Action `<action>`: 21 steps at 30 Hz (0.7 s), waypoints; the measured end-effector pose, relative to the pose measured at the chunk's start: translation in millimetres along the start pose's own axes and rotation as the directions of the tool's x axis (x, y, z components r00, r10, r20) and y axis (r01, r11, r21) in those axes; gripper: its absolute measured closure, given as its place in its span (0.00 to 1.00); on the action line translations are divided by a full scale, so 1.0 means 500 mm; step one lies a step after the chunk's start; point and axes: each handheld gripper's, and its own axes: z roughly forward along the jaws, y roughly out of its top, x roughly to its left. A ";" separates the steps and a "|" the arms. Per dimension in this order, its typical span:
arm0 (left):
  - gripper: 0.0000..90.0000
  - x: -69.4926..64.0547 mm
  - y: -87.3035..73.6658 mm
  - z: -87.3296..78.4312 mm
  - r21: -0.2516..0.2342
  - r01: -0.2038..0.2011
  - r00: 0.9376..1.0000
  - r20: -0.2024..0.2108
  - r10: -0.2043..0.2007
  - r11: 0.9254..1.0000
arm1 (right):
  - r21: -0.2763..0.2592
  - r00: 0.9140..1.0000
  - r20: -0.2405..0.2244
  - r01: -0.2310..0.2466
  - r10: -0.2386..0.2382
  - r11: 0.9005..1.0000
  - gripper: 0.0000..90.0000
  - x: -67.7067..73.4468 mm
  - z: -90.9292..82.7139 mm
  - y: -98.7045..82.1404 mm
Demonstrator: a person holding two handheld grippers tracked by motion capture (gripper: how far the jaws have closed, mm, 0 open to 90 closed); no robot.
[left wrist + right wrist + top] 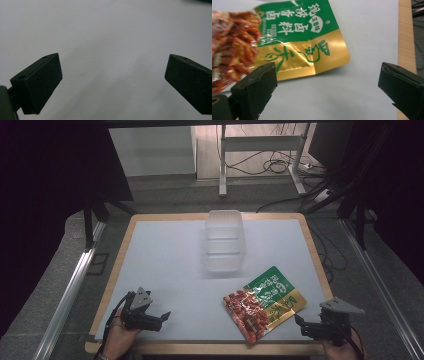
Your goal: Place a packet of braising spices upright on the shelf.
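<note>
My left gripper (112,75) has its two black jaws spread wide apart, with nothing between them but the bare pale mat (105,37). In the high view that gripper (162,316) sits low at the near left corner of the table, held in my left hand (120,334), its jaws pointing right across the mat and a grey three-cornered plate on top.

My right gripper (325,87) is also spread wide, holding nothing. Just past its jaws lies the snack packet (294,42), flat on the mat: its gold corner lies near the left jaw in that view, green with white lettering above, and red-brown food printed at the left end. The jaws do not touch it. From above, the right gripper (301,325) is at the near right corner, in my right hand (340,351), jaws aimed left toward the packet (264,302), which lies slantwise on the near right part of the mat, red end toward me, green and gold end toward the far right.

Farther out, a clear plastic tub (225,241) stands at the far middle of the mat, well apart from the packet and both grippers. The mat (170,265) lies on a wooden table (316,251) whose edge shows as a light border. Beyond are grey floor, cables and a metal frame.
</note>
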 end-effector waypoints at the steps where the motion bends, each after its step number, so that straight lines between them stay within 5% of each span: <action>1: 0.01 -0.001 0.002 0.003 0.002 -0.001 1.000 -0.002 0.001 1.000 | -0.039 0.999 -0.032 -0.028 0.027 0.999 0.00 -0.011 -0.003 -0.003; 6: 0.01 -0.006 0.005 0.005 0.000 -0.019 1.000 -0.009 0.019 1.000 | -0.057 0.992 -0.109 -0.073 0.066 0.996 0.00 -0.033 0.007 -0.019; 21: 0.00 -0.005 0.004 0.007 0.007 -0.022 1.000 -0.020 0.022 1.000 | -0.055 0.996 -0.089 -0.019 0.014 0.998 0.00 -0.028 0.012 -0.021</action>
